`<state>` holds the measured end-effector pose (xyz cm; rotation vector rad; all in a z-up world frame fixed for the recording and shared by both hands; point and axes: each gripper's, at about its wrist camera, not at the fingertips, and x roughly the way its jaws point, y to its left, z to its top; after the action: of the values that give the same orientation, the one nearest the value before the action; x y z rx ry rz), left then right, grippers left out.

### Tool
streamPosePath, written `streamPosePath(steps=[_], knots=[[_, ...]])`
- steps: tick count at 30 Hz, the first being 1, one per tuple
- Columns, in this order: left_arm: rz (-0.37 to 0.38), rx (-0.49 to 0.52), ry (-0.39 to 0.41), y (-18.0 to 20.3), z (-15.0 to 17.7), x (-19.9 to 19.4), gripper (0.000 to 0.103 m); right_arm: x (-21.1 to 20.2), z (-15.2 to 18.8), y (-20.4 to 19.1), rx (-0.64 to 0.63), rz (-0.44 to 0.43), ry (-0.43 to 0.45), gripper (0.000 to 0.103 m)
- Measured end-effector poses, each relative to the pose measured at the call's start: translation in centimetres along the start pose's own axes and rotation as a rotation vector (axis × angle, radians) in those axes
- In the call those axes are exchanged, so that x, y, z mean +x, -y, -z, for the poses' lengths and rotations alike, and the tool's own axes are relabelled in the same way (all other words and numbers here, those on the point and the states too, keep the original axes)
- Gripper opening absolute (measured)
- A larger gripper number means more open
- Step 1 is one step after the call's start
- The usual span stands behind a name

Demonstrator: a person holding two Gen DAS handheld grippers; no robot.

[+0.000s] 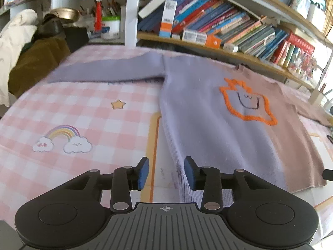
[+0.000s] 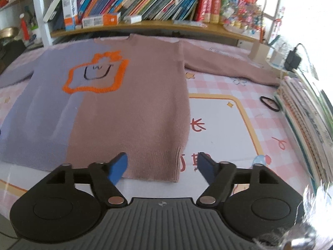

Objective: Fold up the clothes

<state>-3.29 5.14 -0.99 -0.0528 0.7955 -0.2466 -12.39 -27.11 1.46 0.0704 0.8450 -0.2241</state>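
Both grippers sat w/ jaws apart, gripping nothing: the left gripper (image 1: 166, 171) hung by the sweater's lilac hem corner, the right gripper (image 2: 162, 167) over the pink hem. The sweater (image 2: 129, 104) lay flat on a pink checked mat (image 1: 87, 104), half lilac, half dusty pink, w/ an orange-outlined face on the chest, neck toward the bookshelf (image 2: 145, 26), hem toward the grippers, sleeves out to the sides. The shelf held leaning books; a white tub (image 1: 110, 27) on the left held sth I couldn't make out.
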Motion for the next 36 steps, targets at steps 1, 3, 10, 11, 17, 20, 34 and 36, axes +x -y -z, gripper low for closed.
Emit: streamPosePath(steps=[1,3,10,11,17,20,34,36], knots=[[0.004,0.002,0.006,0.1,0.1,-0.4,0.045,-0.5,0.1,-0.2,0.011,0.003,0.011,0.084],[0.014,0.012,0.015,0.4,0.3,-1.0,0.052,-1.3,0.2,-0.6,0.030,0.007,0.030,0.087],[0.046,0.074,0.046,2.5,1.2,-2.6,0.068,-3.2,1.2,-1.9,0.052,0.006,0.062,0.091],[0.046,0.078,0.045,2.7,1.3,-2.7,0.068,-3.3,1.4,-2.0,0.052,0.001,0.065,0.092],[-0.002,0.070,0.044,4.4,1.6,-3.3,0.073,-4.0,1.6,-2.1,-0.003,-0.038,0.107,0.095],[-0.019,0.069,0.053,5.6,1.7,-4.0,0.076,-4.4,1.6,-1.6,-0.025,-0.054,0.115,0.099],[-0.057,0.122,0.003,10.1,5.4,-6.8,0.081,-4.8,4.1,2.3,0.001,-0.131,0.078,0.103],[-0.068,0.116,0.002,10.3,5.7,-7.2,0.081,-4.8,4.3,2.6,0.004,-0.140,0.074,0.103]])
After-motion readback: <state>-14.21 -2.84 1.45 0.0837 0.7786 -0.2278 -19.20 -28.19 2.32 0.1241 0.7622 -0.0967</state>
